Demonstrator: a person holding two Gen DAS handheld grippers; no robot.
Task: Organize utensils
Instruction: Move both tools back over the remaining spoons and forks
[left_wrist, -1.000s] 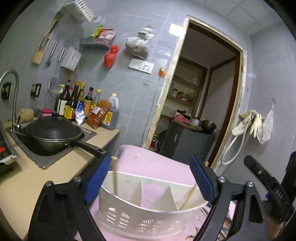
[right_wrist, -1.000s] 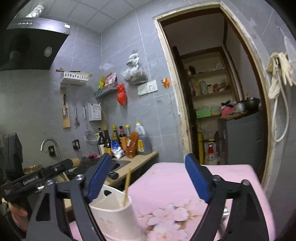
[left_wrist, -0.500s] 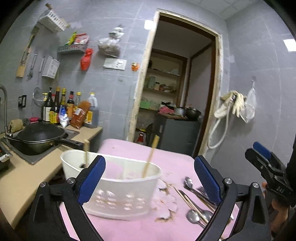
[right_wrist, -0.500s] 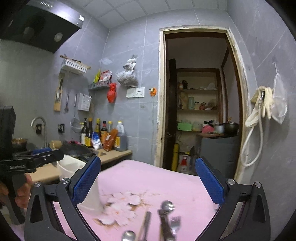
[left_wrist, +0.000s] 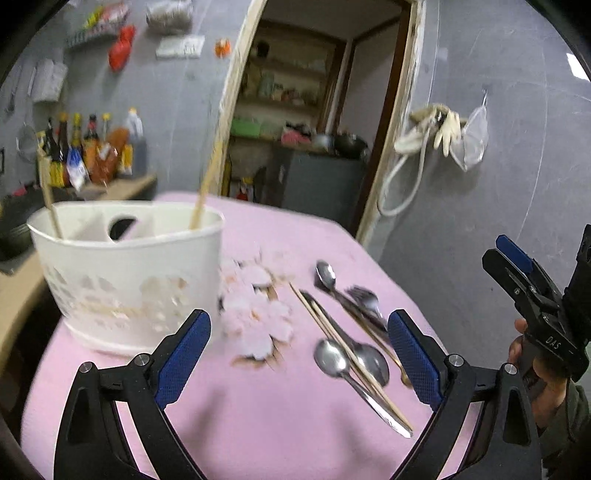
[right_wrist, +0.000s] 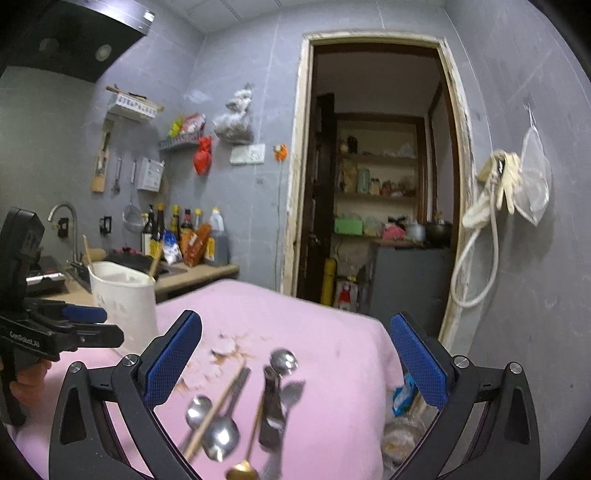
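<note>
- Loosely heaped on the pink table (left_wrist: 229, 424): spoons (left_wrist: 334, 360), chopsticks (left_wrist: 332, 328), a fork (left_wrist: 365, 299), right of the white caddy (left_wrist: 125, 280).
- Left tongs (left_wrist: 297, 363) tilted down over the heap, wide open, gripping nothing.
- Right tongs (right_wrist: 295, 363) nearly level, equally spread, empty, utensils lying below between the pads.
- Two chopsticks standing in the caddy.
</note>
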